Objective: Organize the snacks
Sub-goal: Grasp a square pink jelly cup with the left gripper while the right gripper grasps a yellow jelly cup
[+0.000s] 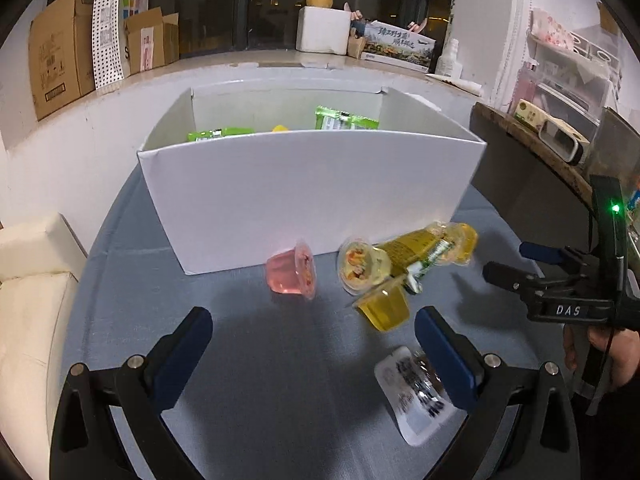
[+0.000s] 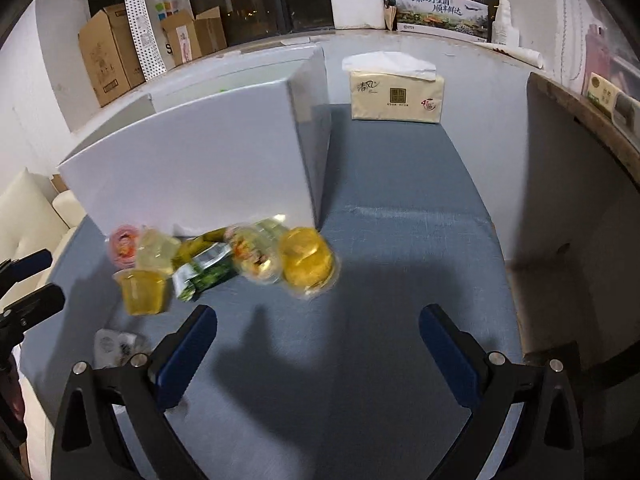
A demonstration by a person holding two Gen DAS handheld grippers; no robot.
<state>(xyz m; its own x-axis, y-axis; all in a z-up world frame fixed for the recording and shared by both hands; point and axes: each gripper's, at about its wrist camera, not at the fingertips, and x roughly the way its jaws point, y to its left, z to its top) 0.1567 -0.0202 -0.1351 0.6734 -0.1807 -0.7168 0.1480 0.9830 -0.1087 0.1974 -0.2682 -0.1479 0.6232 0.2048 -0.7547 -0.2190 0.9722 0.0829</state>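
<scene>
A white cardboard box [image 1: 304, 196] stands on the blue-grey table and holds green snack packets [image 1: 346, 118]. In front of it lie a pink jelly cup [image 1: 292, 274], several yellow jelly cups [image 1: 384, 306], a green wrapped snack [image 1: 416, 254] and a white sealed pack [image 1: 416, 392]. My left gripper [image 1: 314, 338] is open and empty, just short of the snacks. My right gripper [image 2: 318, 336] is open and empty, near a yellow jelly cup [image 2: 306, 260]; it also shows in the left wrist view [image 1: 516, 264]. The box [image 2: 192, 168] and green snack [image 2: 204, 272] show in the right wrist view too.
A tissue pack [image 2: 396, 92] stands behind the box on the right. A dark wooden shelf [image 1: 532, 140] borders the table's right side. A cream sofa [image 1: 28, 280] lies left. Cardboard boxes [image 1: 60, 52] and a white foam box [image 1: 322, 30] sit on the window ledge.
</scene>
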